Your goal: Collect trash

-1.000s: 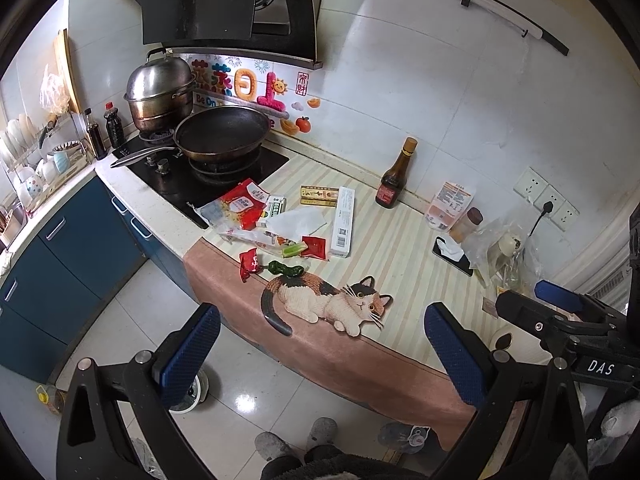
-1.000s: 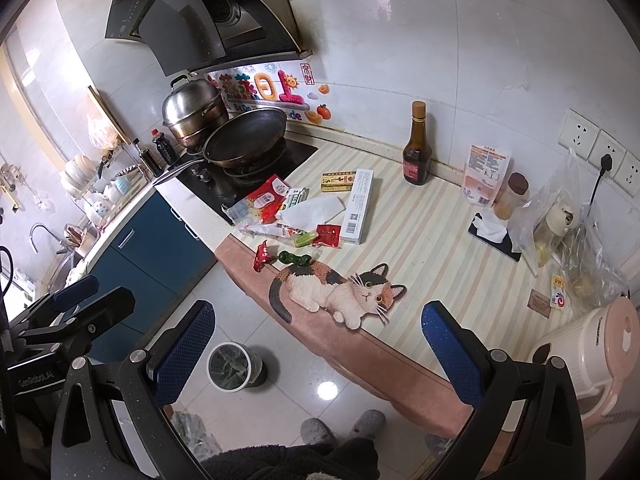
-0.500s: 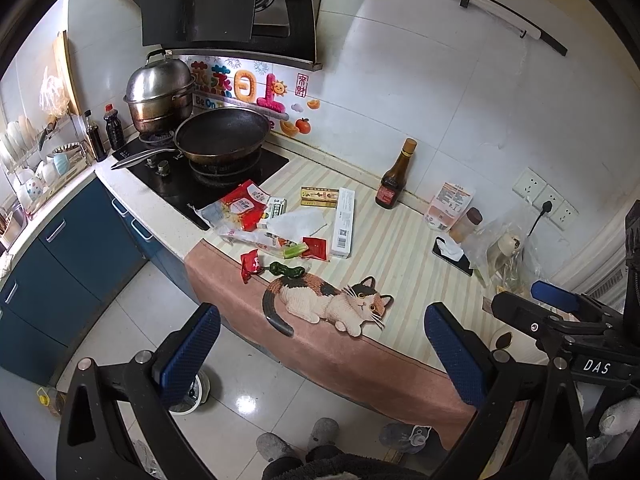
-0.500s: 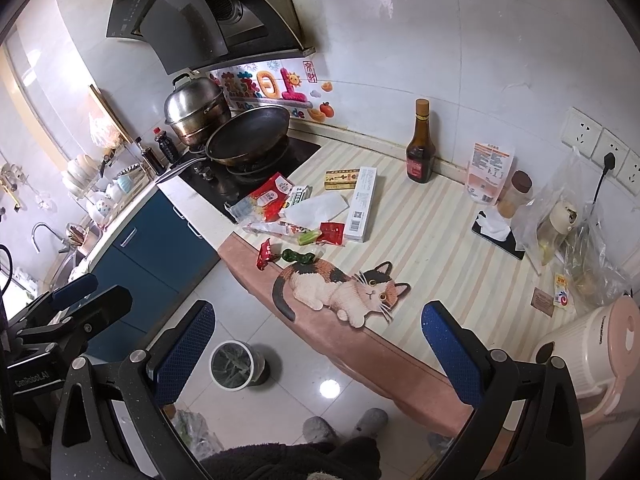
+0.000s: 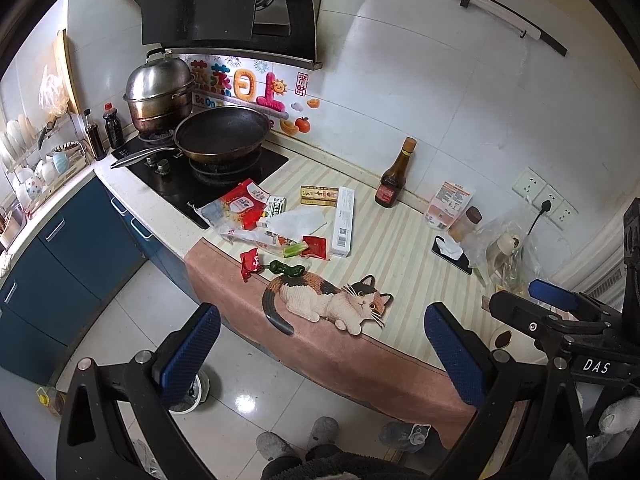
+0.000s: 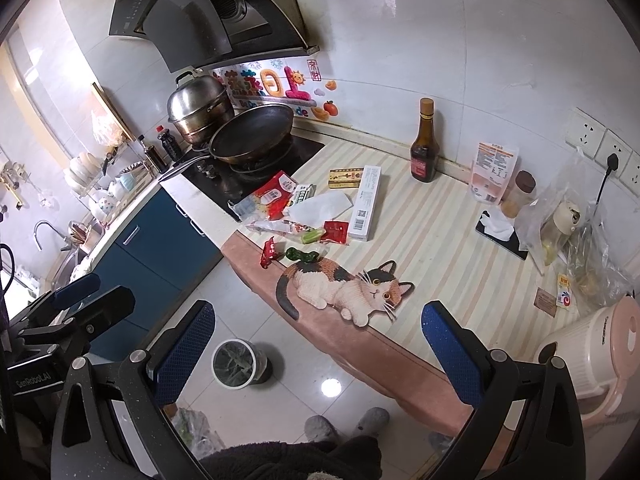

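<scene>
My fingers are spread wide on both tools and pinch nothing: the left gripper [image 5: 320, 356] and the right gripper [image 6: 316, 354] both hang over the floor, on the near side of the counter edge [image 6: 360, 344], well apart from any trash.

The trash lies in a heap at the far left of the striped counter mat, just beside the stove [image 5: 224, 176]: a red snack bag [image 5: 240, 206], a white paper sheet [image 5: 298, 220], a small red packet [image 5: 314, 246], a crumpled red wrapper [image 5: 250, 262] close to the mat's near edge, a green pepper [image 5: 286, 267] touching the printed cat's back, and a long white box [image 5: 343, 222] to the right of the heap. The bin [image 6: 236, 364] stands on the floor below, near the blue cabinets.

What worries me from here:

- The wrappers look thin and flat, so my fingers may slide over them or shove them off the near edge onto the floor.
- The pieces overlap, so pinching one could drag its neighbours along.
- The frying pan [image 5: 222, 132] has a handle that sticks out to the left on the far side of the heap; a careless reach could knock it.
- The brown bottle [image 5: 396, 176] stands upright by the far wall and would tip if swept.
- The bin is small, so a light wrapper dropped from high up may drift past it.
</scene>
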Demonstrator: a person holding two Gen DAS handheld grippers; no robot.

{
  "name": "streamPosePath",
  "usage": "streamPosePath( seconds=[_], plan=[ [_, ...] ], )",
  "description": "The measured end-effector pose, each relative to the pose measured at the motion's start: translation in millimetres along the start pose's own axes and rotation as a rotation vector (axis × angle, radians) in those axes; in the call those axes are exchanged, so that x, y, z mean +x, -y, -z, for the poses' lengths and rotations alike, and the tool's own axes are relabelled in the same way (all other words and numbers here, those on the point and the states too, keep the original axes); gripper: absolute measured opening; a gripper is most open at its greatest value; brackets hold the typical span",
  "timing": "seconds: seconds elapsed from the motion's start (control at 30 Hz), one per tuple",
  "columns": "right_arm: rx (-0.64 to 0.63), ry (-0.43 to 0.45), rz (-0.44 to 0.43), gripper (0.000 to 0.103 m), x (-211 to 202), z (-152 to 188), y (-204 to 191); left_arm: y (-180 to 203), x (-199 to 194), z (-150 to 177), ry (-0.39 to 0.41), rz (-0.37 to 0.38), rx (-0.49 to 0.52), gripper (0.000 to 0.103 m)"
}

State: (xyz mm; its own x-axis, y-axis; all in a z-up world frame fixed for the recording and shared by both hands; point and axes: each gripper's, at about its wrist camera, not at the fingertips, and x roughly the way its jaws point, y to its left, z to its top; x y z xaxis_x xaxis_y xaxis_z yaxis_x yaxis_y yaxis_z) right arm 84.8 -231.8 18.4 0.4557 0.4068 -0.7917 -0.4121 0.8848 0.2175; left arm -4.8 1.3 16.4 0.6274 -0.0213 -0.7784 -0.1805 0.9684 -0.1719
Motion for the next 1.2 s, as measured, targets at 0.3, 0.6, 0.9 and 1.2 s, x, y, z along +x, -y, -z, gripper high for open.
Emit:
streamPosePath(
  seconds=[0.3, 0.6, 0.9, 1.2],
  plan=[
    [-0.001, -0.005, -0.003, 0.103, 2.1, 2.2, -8.5, 0.5, 0.8, 1.3, 0.002, -0.002, -0.002, 0.103],
    [0.002, -0.006, -0.005, 0.103, 2.5, 2.6, -10.7, 0.4, 0.9, 0.0, 0.000, 0.005, 0.004, 0.103],
    [0.076, 0.019, 0.047, 0.103, 23.2, 3.3, -20.5, -20.6, 24.3, -13.3, 0.074, -0.208, 0.016, 0.103],
    [0.274, -0.009, 0.185, 0.103, 131.5, -21.6, 20.4, -109.3, 148.1, -28.0, -0.059, -0.460, -0.033, 0.103]
  ],
)
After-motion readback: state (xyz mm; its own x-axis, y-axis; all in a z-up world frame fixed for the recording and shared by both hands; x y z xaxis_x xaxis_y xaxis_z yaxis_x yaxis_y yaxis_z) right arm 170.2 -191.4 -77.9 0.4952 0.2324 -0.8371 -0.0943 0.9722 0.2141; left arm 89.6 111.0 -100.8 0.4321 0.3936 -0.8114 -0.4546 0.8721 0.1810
